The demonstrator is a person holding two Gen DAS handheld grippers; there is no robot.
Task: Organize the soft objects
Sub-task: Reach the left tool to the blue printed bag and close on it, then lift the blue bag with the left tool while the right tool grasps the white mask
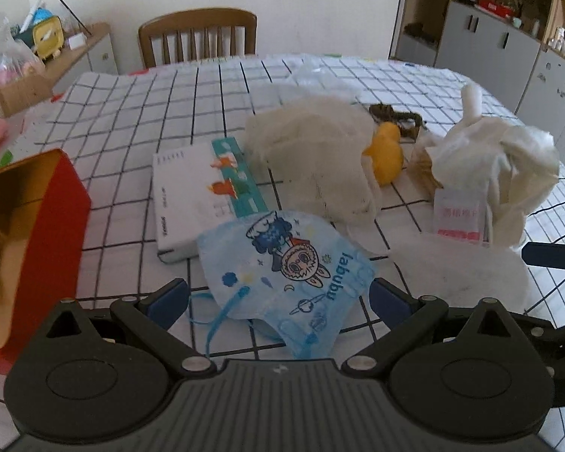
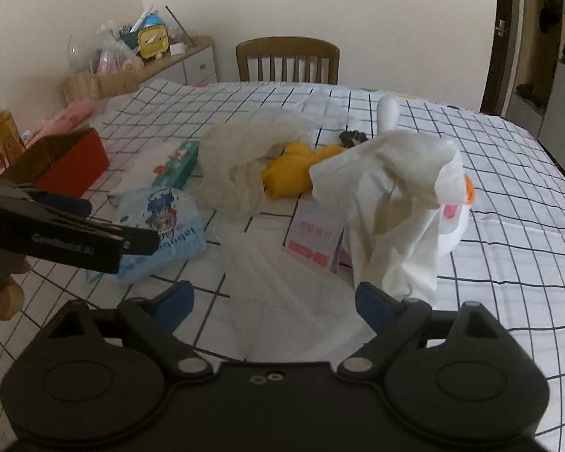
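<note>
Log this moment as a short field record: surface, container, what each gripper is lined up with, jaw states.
surface: table with checked cloth
container: red box, open, at the left
left gripper: open, over the blue printed face mask
right gripper: open, over the flat white cotton sheet
other soft items: cream gauze cloth, yellow plush toy, crumpled white tissue
</note>
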